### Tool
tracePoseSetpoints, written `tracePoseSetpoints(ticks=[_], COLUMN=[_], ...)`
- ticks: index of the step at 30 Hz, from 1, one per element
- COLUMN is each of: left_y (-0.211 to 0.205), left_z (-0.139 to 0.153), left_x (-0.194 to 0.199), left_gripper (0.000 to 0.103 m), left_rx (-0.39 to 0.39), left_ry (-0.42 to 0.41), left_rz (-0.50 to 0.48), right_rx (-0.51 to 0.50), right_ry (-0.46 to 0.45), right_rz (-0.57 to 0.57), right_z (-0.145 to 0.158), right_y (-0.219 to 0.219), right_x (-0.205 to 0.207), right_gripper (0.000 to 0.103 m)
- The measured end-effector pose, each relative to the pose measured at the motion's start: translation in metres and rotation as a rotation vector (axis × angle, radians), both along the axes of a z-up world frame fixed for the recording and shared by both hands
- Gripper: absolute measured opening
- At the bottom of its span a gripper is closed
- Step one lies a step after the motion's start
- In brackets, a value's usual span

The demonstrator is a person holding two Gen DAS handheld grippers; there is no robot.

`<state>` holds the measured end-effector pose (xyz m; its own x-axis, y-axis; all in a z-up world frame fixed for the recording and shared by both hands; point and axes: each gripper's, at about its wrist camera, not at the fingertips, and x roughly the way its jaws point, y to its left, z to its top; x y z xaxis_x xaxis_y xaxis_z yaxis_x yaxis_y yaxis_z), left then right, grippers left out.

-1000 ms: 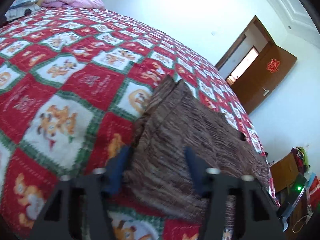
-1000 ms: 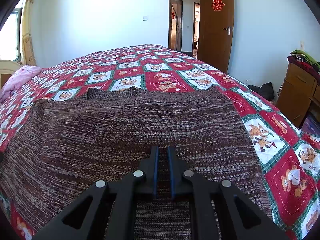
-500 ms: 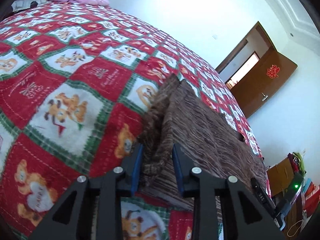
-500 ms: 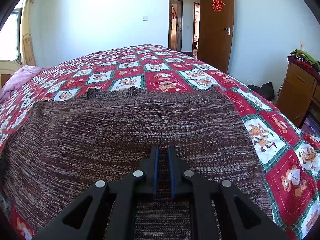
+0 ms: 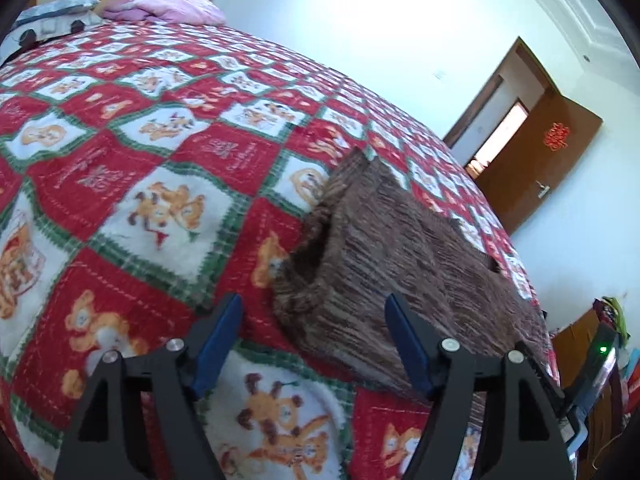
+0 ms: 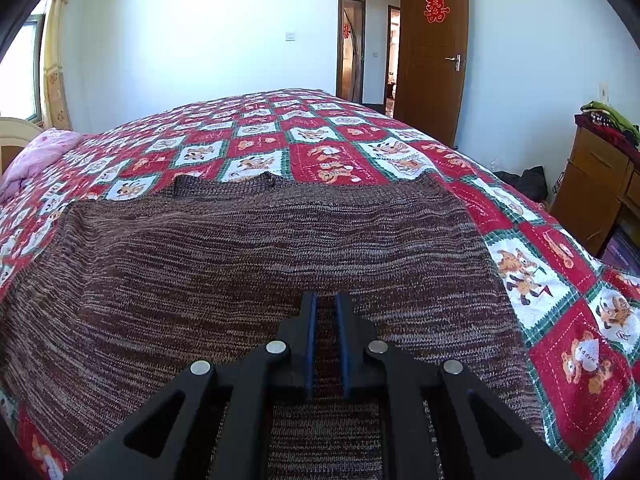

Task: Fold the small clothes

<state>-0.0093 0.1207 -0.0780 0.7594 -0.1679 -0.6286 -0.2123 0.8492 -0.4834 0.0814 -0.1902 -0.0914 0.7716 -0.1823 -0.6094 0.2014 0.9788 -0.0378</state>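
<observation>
The brown knit sweater (image 6: 256, 272) lies spread near the bed's (image 5: 168, 152) foot edge, barely folded. The left gripper (image 5: 314, 316) has just been opening, fingers released around its side edge; the right gripper (image 6: 323, 320) stays clenched on the hem.

A red double-happiness character (囍) (image 6: 437, 8) is stuck on the upper part of the brown door (image 6: 430, 80); the left wrist view shows the same sign (image 5: 557, 137), too blurred to read. A smaller red sign (image 6: 346, 31) hangs in the doorway, unreadable. On the bedspread (image 6: 328, 148), one bear patch carries the word "HAPPY" (image 6: 585, 357), seen upside down. Other patches bear lettering too small to read.
</observation>
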Motion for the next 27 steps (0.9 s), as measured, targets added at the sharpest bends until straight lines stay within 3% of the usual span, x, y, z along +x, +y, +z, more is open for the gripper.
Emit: tracePoseSetpoints(ticks=[3, 8, 12, 14, 16, 17, 19, 22, 24, 27], left_y=[-0.007, -0.009, -0.004, 0.002, 0.004, 0.005, 0.004, 0.007, 0.011, 0.014], left_z=[-0.001, -0.005, -0.004, -0.004, -0.008, -0.010, -0.012, -0.015, -0.016, -0.014], left_x=[-0.001, -0.011, 0.003, 0.016, 0.029, 0.033, 0.034, 0.028, 0.023, 0.018], left_gripper=[0.074, 0.078, 0.081, 0.074, 0.052, 0.049, 0.032, 0.016, 0.013, 0.011], left_rx=[-0.042, -0.103, -0.132, -0.183, -0.206, -0.219, -0.205, -0.191, -0.202, -0.161], left_ry=[0.003, 0.011, 0.000, -0.024, -0.019, -0.018, -0.015, -0.006, -0.003, -0.018], left_rz=[-0.045, -0.040, -0.035, -0.049, -0.060, -0.061, -0.065, -0.083, -0.100, -0.119], right_rx=[0.006, 0.002, 0.002, 0.003, 0.003, 0.003, 0.001, 0.005, 0.007, 0.012], right_ry=[-0.001, -0.001, -0.001, -0.002, -0.002, -0.002, -0.002, -0.002, -0.003, -0.005], right_rz=[0.001, -0.001, -0.001, -0.001, 0.000, 0.000, -0.001, 0.000, 0.000, 0.002], right_z=[0.000, 0.000, 0.000, 0.000, 0.000, 0.000, 0.000, 0.000, 0.000, 0.000], right_y=[0.000, 0.000, -0.001, -0.001, -0.001, 0.000, 0.000, 0.000, 0.000, 0.000], right_x=[0.000, 0.000, 0.000, 0.000, 0.000, 0.000, 0.000, 0.000, 0.000, 0.000], right_gripper=[0.010, 0.010, 0.010, 0.010, 0.010, 0.010, 0.010, 0.010, 0.010, 0.010])
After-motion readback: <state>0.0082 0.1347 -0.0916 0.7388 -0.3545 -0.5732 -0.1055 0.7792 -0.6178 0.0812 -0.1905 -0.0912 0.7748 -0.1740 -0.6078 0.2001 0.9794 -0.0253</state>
